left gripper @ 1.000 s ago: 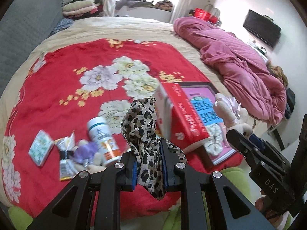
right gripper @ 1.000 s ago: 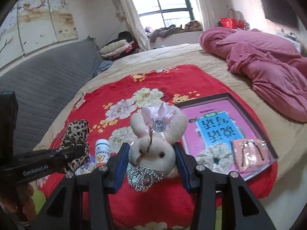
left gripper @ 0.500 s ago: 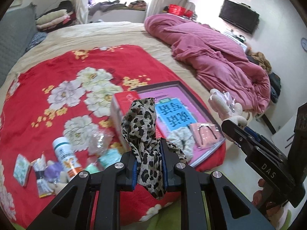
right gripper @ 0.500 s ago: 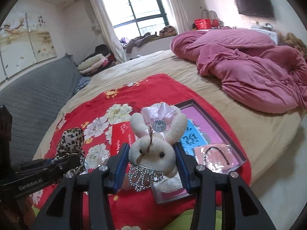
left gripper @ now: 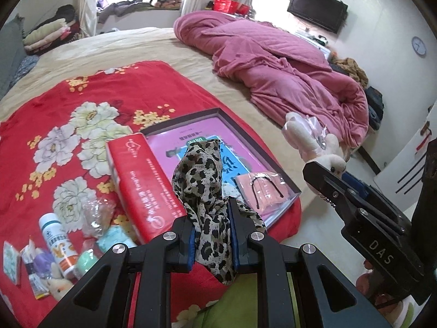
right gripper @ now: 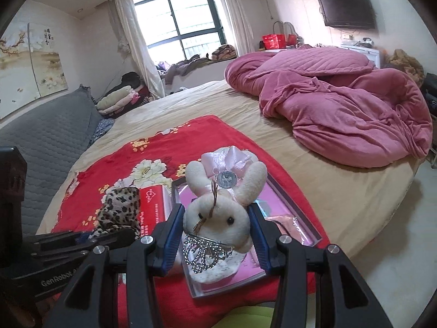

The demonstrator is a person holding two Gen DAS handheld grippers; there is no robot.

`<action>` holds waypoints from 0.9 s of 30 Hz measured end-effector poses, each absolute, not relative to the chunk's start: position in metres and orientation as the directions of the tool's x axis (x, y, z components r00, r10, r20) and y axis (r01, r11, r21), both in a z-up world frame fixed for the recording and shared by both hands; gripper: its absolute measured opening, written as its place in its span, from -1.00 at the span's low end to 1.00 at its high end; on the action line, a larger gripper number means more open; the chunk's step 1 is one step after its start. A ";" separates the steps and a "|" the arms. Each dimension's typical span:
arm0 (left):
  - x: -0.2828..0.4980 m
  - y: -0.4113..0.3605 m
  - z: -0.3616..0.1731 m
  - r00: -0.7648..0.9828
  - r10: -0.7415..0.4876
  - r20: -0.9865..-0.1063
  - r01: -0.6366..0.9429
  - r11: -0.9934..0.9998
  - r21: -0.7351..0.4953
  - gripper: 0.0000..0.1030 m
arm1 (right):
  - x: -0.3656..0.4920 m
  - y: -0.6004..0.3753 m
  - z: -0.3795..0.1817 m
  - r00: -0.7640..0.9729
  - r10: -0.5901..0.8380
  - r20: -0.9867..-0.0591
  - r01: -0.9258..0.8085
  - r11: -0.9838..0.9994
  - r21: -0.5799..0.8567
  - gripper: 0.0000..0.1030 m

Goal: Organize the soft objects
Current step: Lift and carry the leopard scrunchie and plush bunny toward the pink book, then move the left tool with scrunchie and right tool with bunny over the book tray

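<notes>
Gripping a leopard-print fabric scarf [left gripper: 203,191], the left gripper [left gripper: 211,229] has its jaws clenched on the bunched cloth, which stands up between the blue pads [left gripper: 191,248] and droops below them. The right gripper [right gripper: 215,235] has its jaws clamped on a cream plush rabbit with a pink satin bow and a beaded tiara [right gripper: 218,210], squeezing the head from both sides.

In the left wrist view the dark-framed shallow tray with a pink and blue printed liner [left gripper: 284,175] lies just beyond the scarf, from about twelve to two o'clock of the jaws, its long axis running toward one o'clock. A pink packet with a dark hairband [left gripper: 262,188] already lies in its near corner. In the right wrist view the same tray sits directly under and behind the rabbit, so the right hand looks the nearer to a drop; the left seems to need a short carry toward one o'clock. That is a judgement from the tray's contents.

A red rectangular carton with white print [left gripper: 144,188] leans at eleven o'clock, touching the tray's edge; its writing is too small to read. The right gripper's body reads "DAS", the left's "GenRobot.AI". The tray's blue characters are inverted and unclear.
</notes>
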State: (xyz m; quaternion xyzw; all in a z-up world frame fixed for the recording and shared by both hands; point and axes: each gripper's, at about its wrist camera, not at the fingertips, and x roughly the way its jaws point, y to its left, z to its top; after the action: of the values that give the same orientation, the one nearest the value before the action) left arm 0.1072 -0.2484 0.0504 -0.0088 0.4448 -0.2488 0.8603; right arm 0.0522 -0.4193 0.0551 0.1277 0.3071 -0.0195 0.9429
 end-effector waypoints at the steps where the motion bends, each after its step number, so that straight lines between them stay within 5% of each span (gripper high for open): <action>1: 0.109 -0.252 0.048 0.477 -0.435 -0.764 0.422 0.875 -0.235 -0.62 | 0.053 -0.421 0.054 0.811 0.037 -0.585 0.119 0.967 0.226 -0.09; 27: 0.141 -0.316 -0.016 0.336 -0.415 -0.845 0.475 0.850 -0.228 -0.62 | 0.080 -0.459 0.005 0.757 0.028 -0.653 0.191 0.946 0.262 -0.09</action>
State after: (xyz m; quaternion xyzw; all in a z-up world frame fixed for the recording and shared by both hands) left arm 0.1412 -0.3163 -0.0164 0.0296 0.5077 -0.2727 0.8167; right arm 0.0800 -0.4590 0.0052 0.1585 0.3458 -0.0441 0.9238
